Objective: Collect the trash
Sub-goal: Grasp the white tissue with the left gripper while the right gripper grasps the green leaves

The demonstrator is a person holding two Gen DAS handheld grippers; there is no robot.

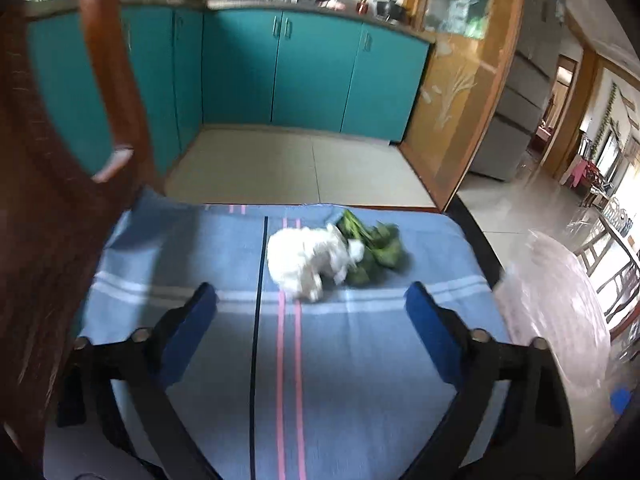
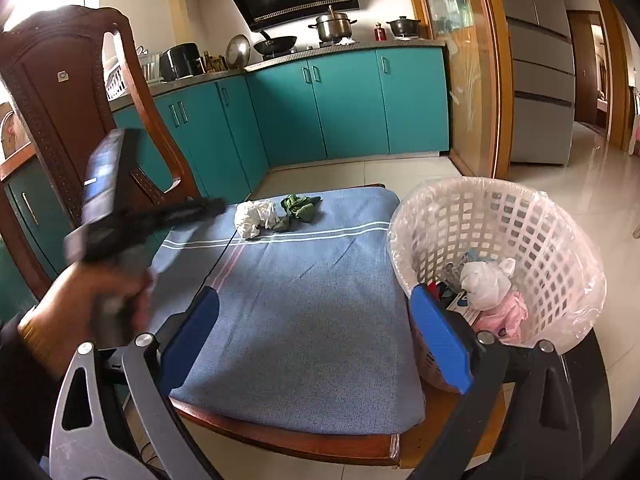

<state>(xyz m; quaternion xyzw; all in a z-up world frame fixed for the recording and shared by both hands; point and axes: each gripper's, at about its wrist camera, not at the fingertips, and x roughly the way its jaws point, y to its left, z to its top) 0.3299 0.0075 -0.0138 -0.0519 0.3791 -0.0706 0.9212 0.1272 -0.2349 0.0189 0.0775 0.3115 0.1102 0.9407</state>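
Your left wrist view is motion-smeared: the white wad and the greens at its three o'clock lose their edges, and the basket at four o'clock is a pale blur cut by the frame. In your right wrist view, the left gripper at nine o'clock is streaked, its jaws unreadable.

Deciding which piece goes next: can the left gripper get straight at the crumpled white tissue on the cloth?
Probably yes. The left gripper is open and lined up with the white tissue, with only bare blue cloth between. The green leaves touch its far right side, not blocking the approach.
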